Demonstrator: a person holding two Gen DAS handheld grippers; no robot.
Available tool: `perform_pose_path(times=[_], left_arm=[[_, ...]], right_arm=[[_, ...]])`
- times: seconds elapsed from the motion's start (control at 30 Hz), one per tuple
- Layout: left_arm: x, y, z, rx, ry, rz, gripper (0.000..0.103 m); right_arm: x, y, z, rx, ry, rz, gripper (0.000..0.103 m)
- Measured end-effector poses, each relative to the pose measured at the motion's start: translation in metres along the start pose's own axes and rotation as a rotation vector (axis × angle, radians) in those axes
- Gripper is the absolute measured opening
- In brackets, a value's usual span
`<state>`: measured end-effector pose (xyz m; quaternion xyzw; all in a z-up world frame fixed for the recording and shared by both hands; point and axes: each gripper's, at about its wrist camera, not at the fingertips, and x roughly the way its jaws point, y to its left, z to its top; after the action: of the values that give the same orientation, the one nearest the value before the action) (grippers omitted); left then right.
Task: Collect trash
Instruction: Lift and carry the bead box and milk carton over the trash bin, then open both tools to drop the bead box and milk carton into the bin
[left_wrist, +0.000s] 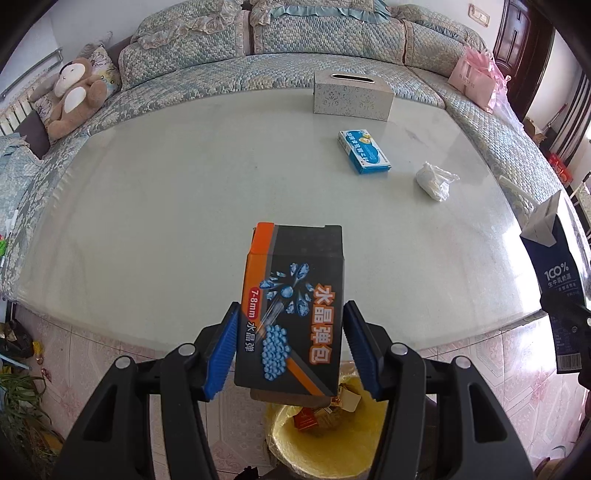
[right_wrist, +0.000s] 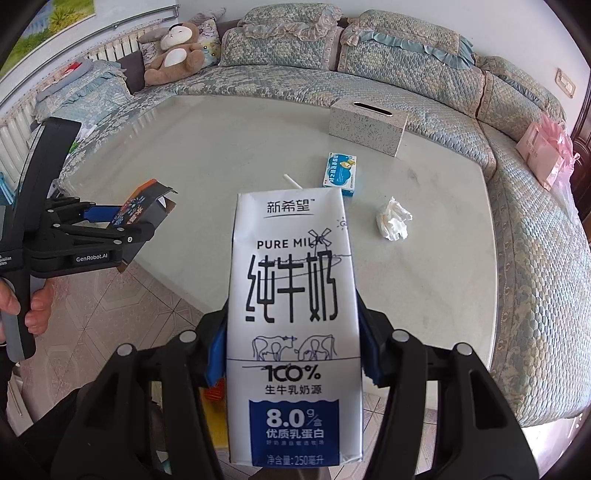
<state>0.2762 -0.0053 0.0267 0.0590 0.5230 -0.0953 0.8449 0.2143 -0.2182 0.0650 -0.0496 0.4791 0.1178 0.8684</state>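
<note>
- Left wrist view: left gripper (left_wrist: 290, 345) is clamping a dark box with orange trim and blue crystal graphics (left_wrist: 293, 306), blue pads (left_wrist: 221, 354) pressing on both long sides, jaws roughly half apart.
- Box is hanging in the air past the near edge of the white table (left_wrist: 166, 206), right above a yellow-lined bin (left_wrist: 325, 439) sitting on the tiled floor with wrappers inside.
- Still lying on the table: a blue medicine box (left_wrist: 364, 151), a crumpled white tissue (left_wrist: 434, 181) just right of it, and a patterned tissue box (left_wrist: 351, 96) at the far edge.
- Milk carton (left_wrist: 557, 273) is showing at the right edge, held up off the table.
- Right wrist view: right gripper (right_wrist: 291, 354) is gripping a white and blue milk carton (right_wrist: 293, 317) upright, pads squeezing its two narrow sides, jaws about half apart; a straw (right_wrist: 291, 181) is poking from the top.
- Carton is being held over the near table edge, above the floor.
- At left, a hand (right_wrist: 35, 306) is holding the left gripper (right_wrist: 122, 221) with the dark box (right_wrist: 142, 208) in its jaws.
- Medicine box (right_wrist: 341, 173), tissue (right_wrist: 393, 219) and tissue box (right_wrist: 367, 125) are sitting on the table (right_wrist: 184, 166); a sofa (right_wrist: 443, 92) with a plush bear (right_wrist: 173, 51) is wrapping around behind.
</note>
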Motion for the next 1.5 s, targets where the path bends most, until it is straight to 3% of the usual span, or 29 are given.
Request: perform_pose_path(times=[0.33,0.7,1.03,1.5], left_arm=[[-0.001,-0.005,-0.112,-0.024,0.046,-0.025,0.055],[0.043,-0.004,-0.199,-0.093,0.128,-0.057,0.055],[0.114,-0.005,-0.245,-0.129,0.241,-0.091,0.055],[0.186,-0.012,-0.268,-0.120,0.373,-0.075,0.055]], right_arm=[[-0.001,0.061,-0.075,0.006,0.062,0.064,0.056],[0.056,0.094,-0.148,0.053,0.181,0.115,0.056],[0.132,0.109,-0.193,0.082,0.317,0.140,0.056],[0.195,0.117,-0.216,0.079,0.434,0.142,0.056]])
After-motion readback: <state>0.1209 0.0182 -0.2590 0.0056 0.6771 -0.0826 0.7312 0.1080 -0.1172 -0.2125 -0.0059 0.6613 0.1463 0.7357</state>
